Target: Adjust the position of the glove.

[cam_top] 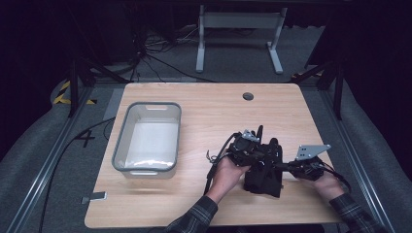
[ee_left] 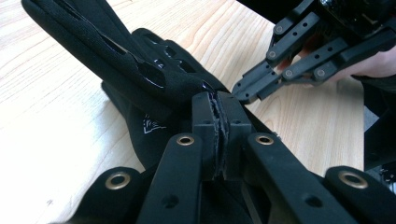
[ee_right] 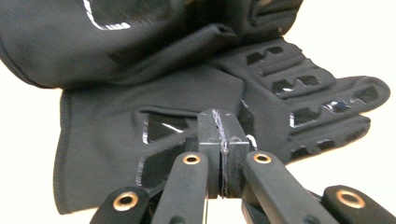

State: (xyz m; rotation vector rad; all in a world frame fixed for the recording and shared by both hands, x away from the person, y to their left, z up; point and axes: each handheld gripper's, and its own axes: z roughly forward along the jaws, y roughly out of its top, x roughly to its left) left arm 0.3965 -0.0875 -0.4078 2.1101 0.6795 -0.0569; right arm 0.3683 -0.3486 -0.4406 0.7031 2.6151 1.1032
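Observation:
Two black gloves (cam_top: 265, 180) lie in a heap at the table's right of centre. My left gripper (cam_top: 261, 151) comes at them from the left. Its jaws (ee_left: 217, 100) are shut on a fold of the upper glove (ee_left: 116, 51), which rises off the wood. The lower glove (ee_left: 144, 135) lies flat beneath it. My right gripper (cam_top: 283, 165), with the grey plate on top, reaches in from the right. It is shut, and its tip (ee_right: 222, 116) is at the lower glove's cuff (ee_right: 107, 154). I cannot tell whether it pinches fabric. The lower glove's fingers (ee_right: 327, 98) spread flat on the table.
A grey-rimmed plastic bin (cam_top: 145, 104) stands on the left half of the wooden table (cam_top: 218, 111). A round cable hole (cam_top: 248, 96) is near the far edge. A small metal piece (cam_top: 97, 196) lies at the front left corner. Cables trail on the floor behind.

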